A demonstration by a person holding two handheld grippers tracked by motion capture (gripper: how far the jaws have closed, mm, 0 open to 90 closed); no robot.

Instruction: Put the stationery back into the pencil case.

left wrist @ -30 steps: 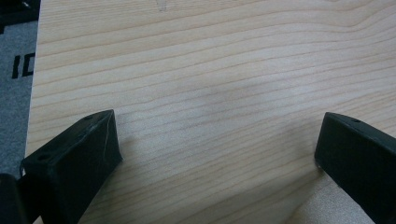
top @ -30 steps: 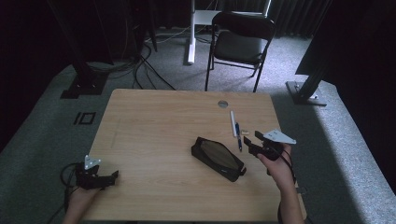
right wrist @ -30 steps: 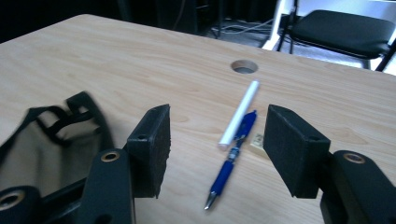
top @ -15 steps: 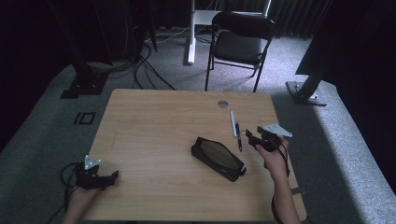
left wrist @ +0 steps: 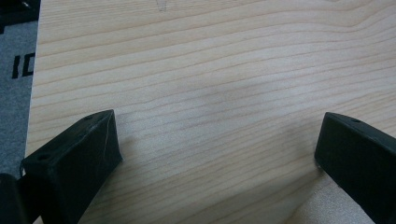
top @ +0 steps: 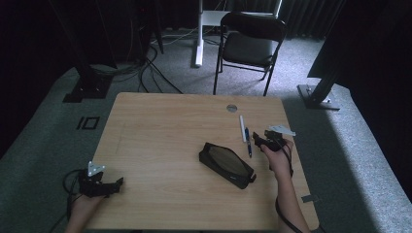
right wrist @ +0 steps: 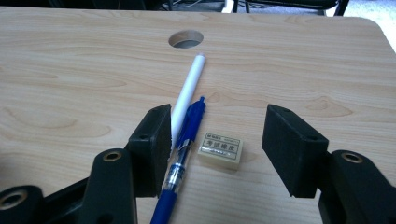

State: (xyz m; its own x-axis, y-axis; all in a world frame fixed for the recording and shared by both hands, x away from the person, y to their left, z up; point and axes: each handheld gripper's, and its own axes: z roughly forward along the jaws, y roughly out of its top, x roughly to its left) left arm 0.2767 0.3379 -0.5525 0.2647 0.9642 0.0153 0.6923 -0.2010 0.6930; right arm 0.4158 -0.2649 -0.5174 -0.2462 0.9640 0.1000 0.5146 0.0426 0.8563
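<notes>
I bring the right tool [right wrist: 215, 149] down open over the eraser [right wrist: 220, 151], which lies on the desk [top: 160, 131] at three o'clock of the blue pen [right wrist: 180, 163] and white pen [right wrist: 187, 91]; nothing is gripped yet. To do it well, I'd centre the eraser between the jaws, clear of the pens. The left tool [left wrist: 219, 154] rests open at seven o'clock

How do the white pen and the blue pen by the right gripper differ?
The white pen is plain and opaque; the blue pen has a clear barrel section and a clip. The white pen reaches farther toward the table's hole; the blue pen lies nearer the eraser. Both lie flat, side by side.
</notes>
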